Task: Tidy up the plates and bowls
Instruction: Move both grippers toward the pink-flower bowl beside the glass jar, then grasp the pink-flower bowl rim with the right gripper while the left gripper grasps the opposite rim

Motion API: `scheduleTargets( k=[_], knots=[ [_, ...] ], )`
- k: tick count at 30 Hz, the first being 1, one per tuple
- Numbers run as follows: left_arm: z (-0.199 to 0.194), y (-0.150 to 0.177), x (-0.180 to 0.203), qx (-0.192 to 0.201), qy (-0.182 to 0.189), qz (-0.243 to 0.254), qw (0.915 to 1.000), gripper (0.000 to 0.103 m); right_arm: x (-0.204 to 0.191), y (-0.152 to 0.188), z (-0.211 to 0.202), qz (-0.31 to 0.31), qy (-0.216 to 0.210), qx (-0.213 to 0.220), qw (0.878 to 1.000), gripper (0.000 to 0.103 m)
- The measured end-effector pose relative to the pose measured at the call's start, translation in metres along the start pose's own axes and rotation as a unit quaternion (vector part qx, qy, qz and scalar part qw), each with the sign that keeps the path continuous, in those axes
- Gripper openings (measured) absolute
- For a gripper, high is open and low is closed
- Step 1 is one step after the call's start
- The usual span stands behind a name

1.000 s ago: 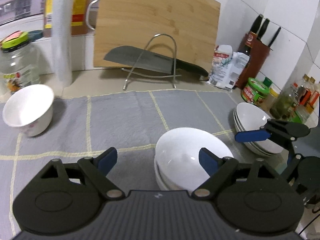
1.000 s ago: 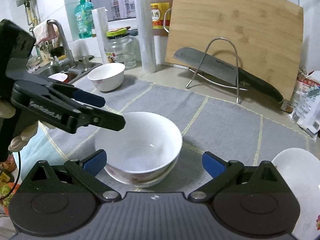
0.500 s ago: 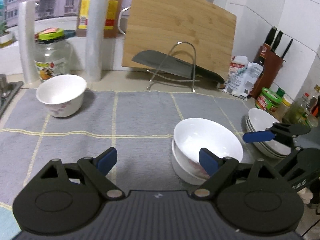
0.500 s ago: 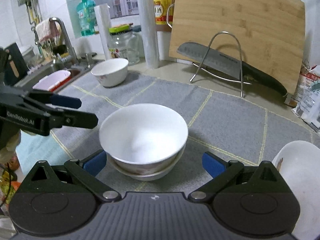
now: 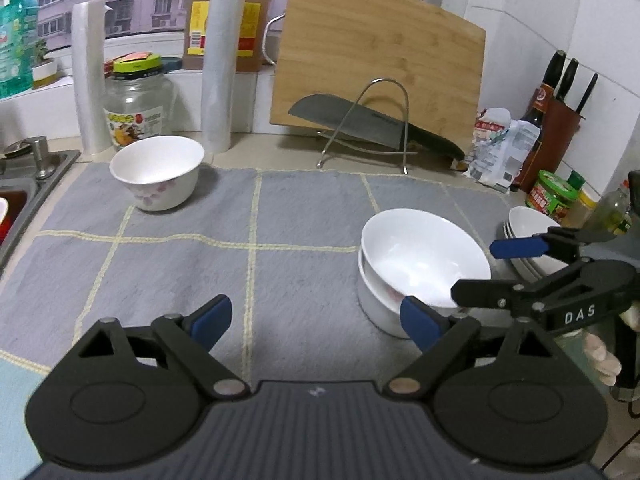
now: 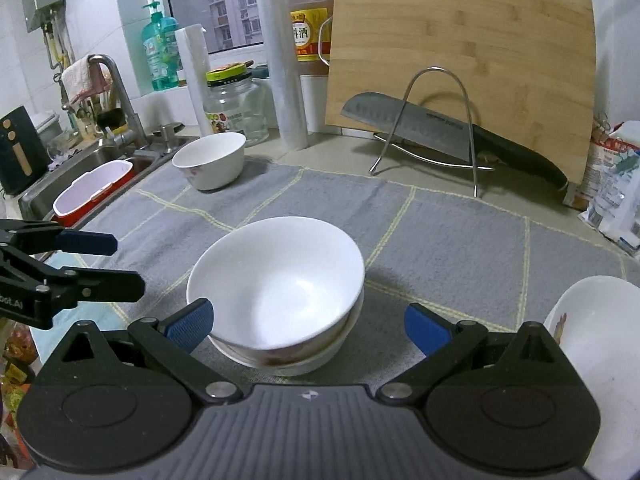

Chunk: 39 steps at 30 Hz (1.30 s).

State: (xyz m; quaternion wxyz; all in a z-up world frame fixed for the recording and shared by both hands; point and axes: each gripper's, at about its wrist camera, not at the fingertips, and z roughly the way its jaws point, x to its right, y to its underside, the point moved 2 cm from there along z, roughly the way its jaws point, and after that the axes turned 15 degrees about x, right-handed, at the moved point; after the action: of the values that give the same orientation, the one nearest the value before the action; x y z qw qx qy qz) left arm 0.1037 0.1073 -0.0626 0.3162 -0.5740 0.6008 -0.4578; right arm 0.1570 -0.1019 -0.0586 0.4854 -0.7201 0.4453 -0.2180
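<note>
**Fingers (image 5: 210, 320) apart, nothing gripped**

Opening wider at left gripper (image 5: 316, 322), with only bare mat (image 5: 304, 208) between the pads. Spread wide too at right gripper (image 6: 308, 326), around nest (image 6: 276, 280) of 2 bowls but apparently without pressing it: close at the left pad, clear gap at the right pad. Looks like a finished placing. Top bowl inside lower one, a little tilted, resting by its own weight, so no need of more support.

Nest on the near middle of the mat. Far from it, at the mat's back corner by the sink, lone bowl (image 5: 156, 176), upright, flower print on its side. At the mat's right edge, near the nest, side stack (image 5: 528, 220) of shallower dishes, kept apart by shape.

Probably next: fetching the lone bowl for the nest, hence an empty, widening left gripper. Better to lower it straight, because of a possible slip on the tilted top bowl.
</note>
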Motion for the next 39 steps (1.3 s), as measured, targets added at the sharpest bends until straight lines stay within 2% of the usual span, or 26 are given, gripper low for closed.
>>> scheduleTargets(
  k=[8, 12, 16, 21, 26, 33, 39],
  knots=[
    [-0.008, 0.001, -0.029, 0.014, -0.031, 0.016, 0.9993, 0.094, -0.005, -0.015, -0.013, 0.011, 0.027, 0.024, 0.999, 0.103],
    [-0.002, 0.001, -0.06, 0.021, -0.041, 0.026, 0.9986, 0.095, -0.018, -0.027, -0.002, 0.016, 0.039, 0.027, 0.999, 0.103],
    [0.014, 0.004, -0.093, 0.015, -0.047, 0.064, 0.9967, 0.1, -0.036, -0.04, 0.018, 0.025, 0.067, 0.024, 0.997, 0.103],
    [0.045, 0.003, -0.129, -0.002, -0.02, 0.086, 0.9961, 0.1, -0.063, -0.054, 0.047, 0.034, 0.092, 0.018, 0.995, 0.103],
    [0.078, -0.003, -0.151, -0.01, 0.006, 0.096, 0.9953, 0.1, -0.091, -0.069, 0.069, 0.013, 0.106, 0.01, 0.994, 0.103],
    [0.121, -0.003, -0.161, -0.033, 0.028, 0.097, 0.9944, 0.101, -0.113, -0.085, 0.095, -0.018, 0.103, -0.002, 0.995, 0.103],
    [0.123, -0.001, -0.163, -0.032, 0.03, 0.097, 0.9943, 0.102, -0.122, -0.096, 0.117, -0.037, 0.083, -0.012, 0.996, 0.103]
  ],
)
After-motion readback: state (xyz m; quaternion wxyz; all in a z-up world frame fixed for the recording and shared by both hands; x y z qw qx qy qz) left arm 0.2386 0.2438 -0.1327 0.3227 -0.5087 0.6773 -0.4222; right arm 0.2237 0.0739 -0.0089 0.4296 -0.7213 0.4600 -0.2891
